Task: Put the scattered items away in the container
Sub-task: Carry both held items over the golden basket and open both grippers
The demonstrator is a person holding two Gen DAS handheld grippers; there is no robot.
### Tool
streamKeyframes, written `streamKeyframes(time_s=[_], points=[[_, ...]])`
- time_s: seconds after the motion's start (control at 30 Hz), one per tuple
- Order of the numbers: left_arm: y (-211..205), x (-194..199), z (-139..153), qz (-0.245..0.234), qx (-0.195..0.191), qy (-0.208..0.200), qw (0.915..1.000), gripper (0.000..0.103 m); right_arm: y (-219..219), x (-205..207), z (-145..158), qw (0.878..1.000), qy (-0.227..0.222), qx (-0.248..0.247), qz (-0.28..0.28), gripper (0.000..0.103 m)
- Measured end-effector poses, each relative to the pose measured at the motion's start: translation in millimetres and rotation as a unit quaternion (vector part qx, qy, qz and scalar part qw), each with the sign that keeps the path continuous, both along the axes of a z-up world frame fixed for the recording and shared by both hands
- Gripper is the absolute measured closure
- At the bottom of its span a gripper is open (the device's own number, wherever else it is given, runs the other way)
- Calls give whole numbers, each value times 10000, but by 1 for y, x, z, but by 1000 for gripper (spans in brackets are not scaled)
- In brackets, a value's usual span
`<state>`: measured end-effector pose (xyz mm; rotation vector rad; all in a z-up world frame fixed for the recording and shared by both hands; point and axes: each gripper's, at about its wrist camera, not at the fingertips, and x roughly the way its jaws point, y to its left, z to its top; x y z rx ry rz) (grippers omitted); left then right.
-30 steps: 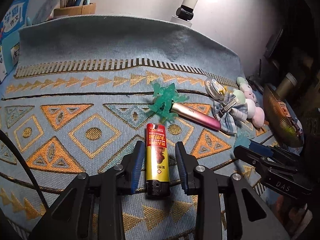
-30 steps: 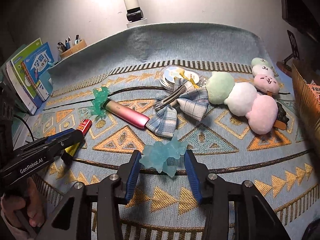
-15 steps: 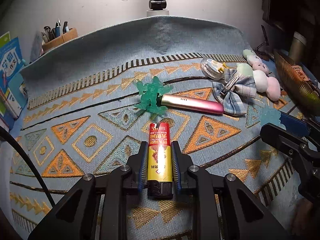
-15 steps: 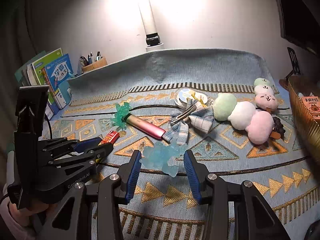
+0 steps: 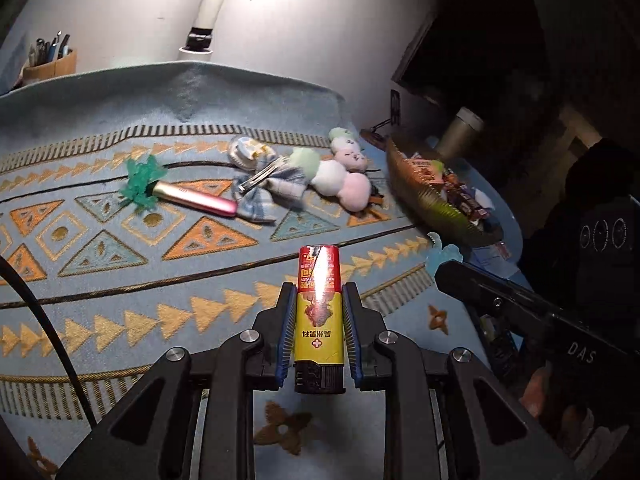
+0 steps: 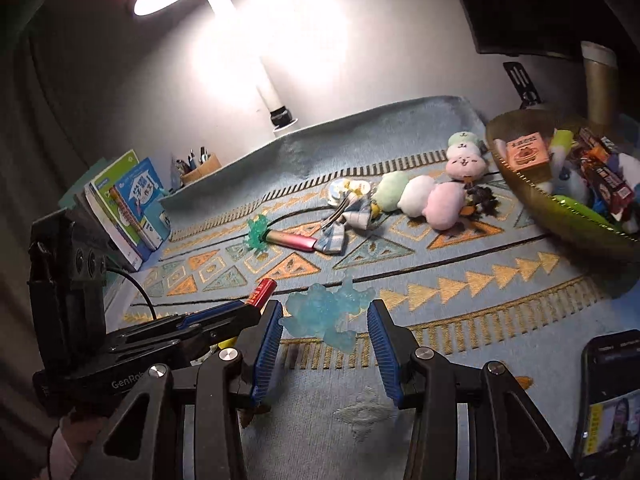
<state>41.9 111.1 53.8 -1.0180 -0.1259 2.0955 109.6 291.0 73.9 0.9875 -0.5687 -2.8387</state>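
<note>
My left gripper is shut on a red and yellow lighter, lifted off the patterned blue cloth; its red tip shows in the right wrist view. My right gripper is shut on a translucent blue figure held above the cloth, also visible as the blue figure from the left wrist. To the right stands the gold bowl, filled with snacks and small items. A green figure, pink pen, plaid bow and plush dumplings lie on the cloth.
A phone lies at the near right edge. Books and a pen holder stand at the far left, a lamp post at the back, a tumbler behind the bowl.
The left jaws closed on the lighter and lifted it. Both grippers rose and swung right toward the bowl, the right still carrying the blue figure.
</note>
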Motion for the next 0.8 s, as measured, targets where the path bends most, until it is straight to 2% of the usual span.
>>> streamKeyframes(time_s=[0.07, 0.13, 0.23, 0.33, 0.43, 0.6, 0.67, 0.8], points=[[23, 3, 23, -194, 170, 202, 9995, 83, 34, 18, 25, 9990, 225, -149, -354, 60], [49, 1, 44, -430, 325, 368, 9979, 83, 72, 37, 48, 9949, 436, -76, -908, 60], [94, -1, 67, -671, 318, 714, 9947, 83, 133, 59, 70, 9817, 610, 100, -1802, 60], [141, -6, 77, -944, 441, 769, 9916, 83, 194, 66, 76, 9688, 404, -30, -2445, 60], [185, -14, 76, -1130, 511, 682, 9899, 83, 234, 52, 78, 9659, 180, -68, -2583, 60], [240, -34, 60, -1096, 525, 387, 9918, 82, 255, 18, 75, 9685, 154, 18, -2485, 60], [252, -41, 53, -1004, 461, 174, 9937, 73, 262, 7, 70, 9723, 126, -28, -2334, 60], [254, -53, 39, -1000, 552, -351, 9928, 72, 273, 11, 58, 9723, -27, -357, -2308, 60]])
